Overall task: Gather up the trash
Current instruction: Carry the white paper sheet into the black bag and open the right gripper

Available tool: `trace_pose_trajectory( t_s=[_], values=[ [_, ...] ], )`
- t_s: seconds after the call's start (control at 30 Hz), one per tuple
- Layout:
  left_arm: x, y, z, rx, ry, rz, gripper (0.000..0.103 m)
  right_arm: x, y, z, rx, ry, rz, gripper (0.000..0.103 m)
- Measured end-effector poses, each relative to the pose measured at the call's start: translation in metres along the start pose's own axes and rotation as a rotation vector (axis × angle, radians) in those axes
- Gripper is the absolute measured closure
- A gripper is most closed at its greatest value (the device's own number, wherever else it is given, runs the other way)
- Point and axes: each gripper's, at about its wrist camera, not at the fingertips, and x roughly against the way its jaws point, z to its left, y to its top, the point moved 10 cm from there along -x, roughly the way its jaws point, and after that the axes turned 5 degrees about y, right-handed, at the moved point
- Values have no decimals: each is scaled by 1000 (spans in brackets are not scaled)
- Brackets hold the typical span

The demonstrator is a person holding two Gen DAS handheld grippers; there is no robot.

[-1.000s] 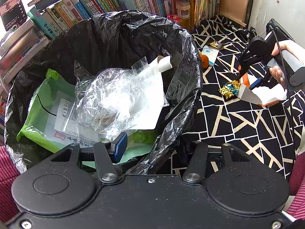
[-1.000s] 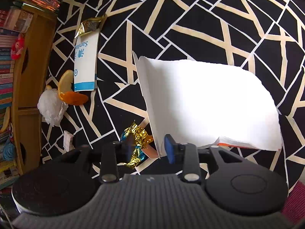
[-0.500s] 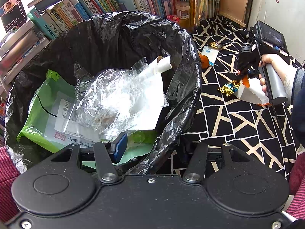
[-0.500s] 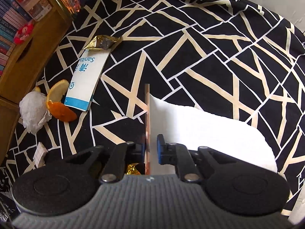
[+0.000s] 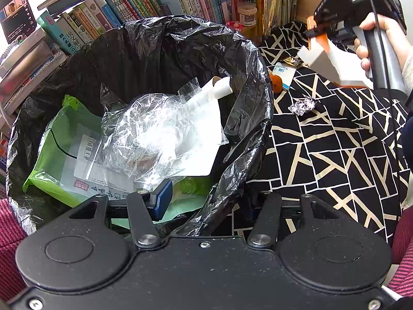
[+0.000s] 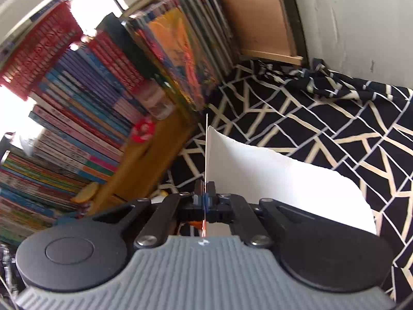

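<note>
A bin lined with a black bag (image 5: pixel 247 59) holds clear plastic (image 5: pixel 155 134), a green pouch (image 5: pixel 64 118) and a paper tube (image 5: pixel 222 87). My left gripper (image 5: pixel 206 206) straddles the bin's near rim, one pad inside and the other finger outside, shut on the rim and bag. My right gripper (image 5: pixel 318 29) (image 6: pixel 205 196) is in the air at the upper right, shut on the edge of a white and orange piece of carton (image 5: pixel 327 62) (image 6: pixel 271 180), which hangs clear of the cloth. A crumpled foil wrapper (image 5: pixel 302 106) lies on the cloth below it.
Black cloth with cream lines (image 5: pixel 335 155) covers the surface right of the bin. An orange peel (image 5: pixel 276 84), a blue and white packet (image 5: pixel 285 73) and a gold wrapper (image 5: pixel 291 62) lie near the bin's far side. Bookshelves (image 5: pixel 129 7) stand behind. A hand (image 5: pixel 371 25) grips the right tool.
My right gripper closed on the carton's edge, then lifted it off the cloth and swung up toward the bookshelf. The foil wrapper stayed on the cloth. The left gripper kept still.
</note>
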Motion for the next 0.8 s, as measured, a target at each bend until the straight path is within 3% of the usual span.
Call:
trace_pose_trajectory(
  t_s=[0.2, 0.37, 0.47, 0.63, 0.7, 0.8],
  values=[
    [0, 0, 0, 1, -1, 0, 52, 45, 6, 74, 14, 312, -29, 100],
    [0, 0, 0, 2, -4, 0, 52, 102, 5, 155, 71, 604, 11, 100],
    [0, 0, 0, 5, -6, 1, 52, 134, -5, 205, 81, 818, 83, 100],
    [0, 0, 0, 9, -8, 1, 52, 162, -37, 270, 17, 1150, 292, 99],
    [0, 0, 0, 9, -9, 1, 52, 159, -52, 285, 2, 1201, 365, 98],
    [1, 0, 0, 8, -9, 1, 52, 142, -72, 298, 9, 1183, 450, 96]
  ],
)
